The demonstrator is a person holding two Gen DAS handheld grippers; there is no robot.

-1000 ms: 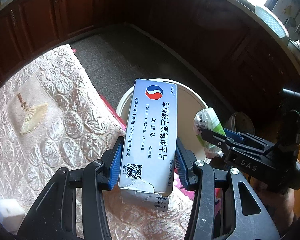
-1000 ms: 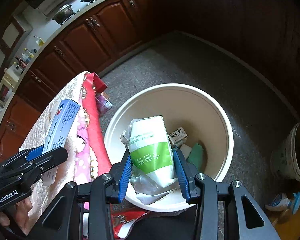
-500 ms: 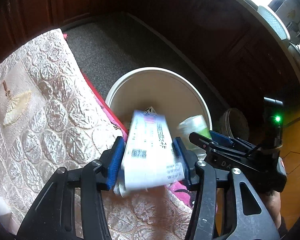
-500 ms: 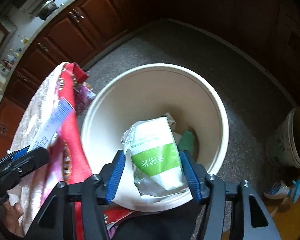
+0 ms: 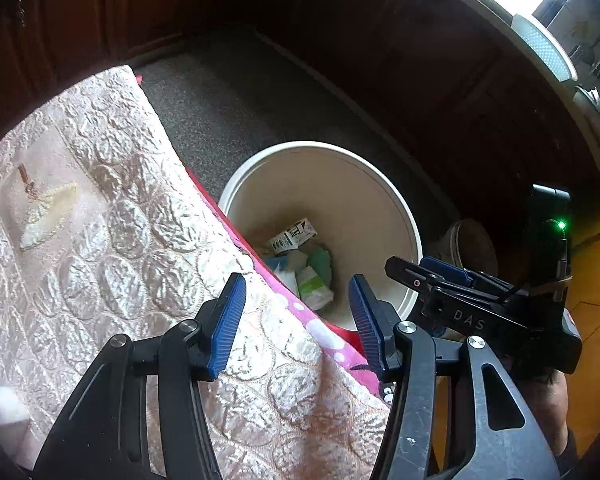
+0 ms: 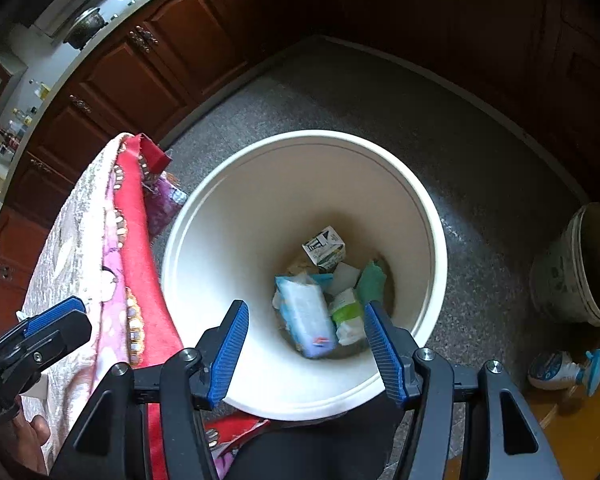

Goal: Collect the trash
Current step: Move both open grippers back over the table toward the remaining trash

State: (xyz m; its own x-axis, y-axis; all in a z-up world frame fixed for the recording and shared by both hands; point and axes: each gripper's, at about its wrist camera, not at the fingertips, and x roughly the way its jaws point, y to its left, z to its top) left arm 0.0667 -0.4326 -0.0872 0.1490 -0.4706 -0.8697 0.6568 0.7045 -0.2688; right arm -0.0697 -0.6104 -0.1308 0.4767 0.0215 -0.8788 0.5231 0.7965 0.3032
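Observation:
A white round trash bin (image 6: 428,216) stands on the floor beside the table; it also shows in the left wrist view (image 5: 384,196). At its bottom lie the blue-white medicine box (image 6: 306,316), the green-white packet (image 6: 346,314), a small carton (image 6: 324,248) and other scraps. My right gripper (image 6: 304,340) is open and empty above the bin's near rim. My left gripper (image 5: 296,316) is open and empty over the table edge next to the bin. The packet (image 5: 314,290) shows in the bin there too.
A quilted pink tablecloth (image 5: 100,240) with a red-pink hem (image 6: 136,280) covers the table at left. A white block (image 5: 0,410) lies at its near corner. A dirty bucket (image 6: 580,268) and a spray bottle (image 6: 564,368) stand on the floor at right. Wooden cabinets (image 6: 140,80) ring the room.
Both grippers opened. The medicine box left my left gripper and the green-white packet left my right gripper; both now lie in the bin.

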